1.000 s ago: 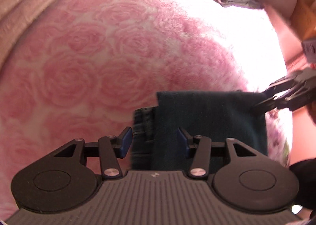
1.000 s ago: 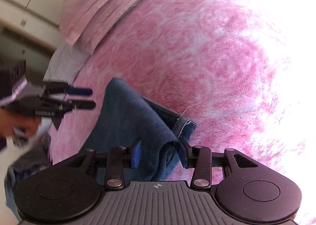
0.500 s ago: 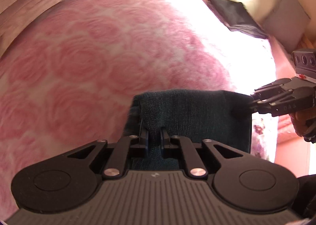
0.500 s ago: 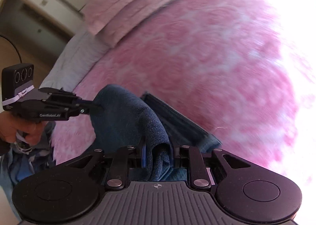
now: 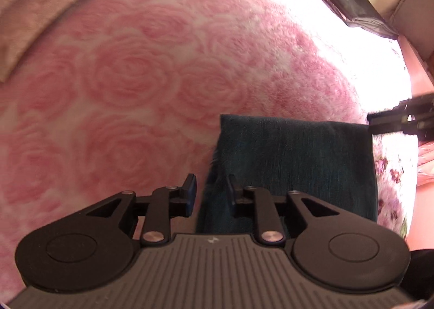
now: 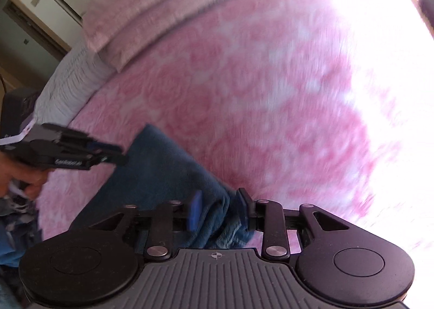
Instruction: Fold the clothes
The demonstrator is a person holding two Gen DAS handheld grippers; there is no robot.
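My left gripper [image 5: 210, 191] pointed steeply down at the folded dark blue garment [image 5: 295, 165], which lay on the pink rose-patterned blanket [image 5: 130, 86] just ahead of me. Its jaws had just been opening and stood a little apart; the garment's near left edge ran up between them, the right finger [image 5: 232, 189] lying over the cloth and the left one with a visible gap beside it, so nothing was gripped. My right gripper [image 6: 218, 210] straddled the garment's [image 6: 162, 173] bunched right edge. Its jaws had also just been opening; the thick fold filled most of the space between the blue pads [image 6: 195, 210], though blur kept me from telling whether they still pressed. A dark folded item [image 5: 350, 5] lay far ahead at the blanket's edge.
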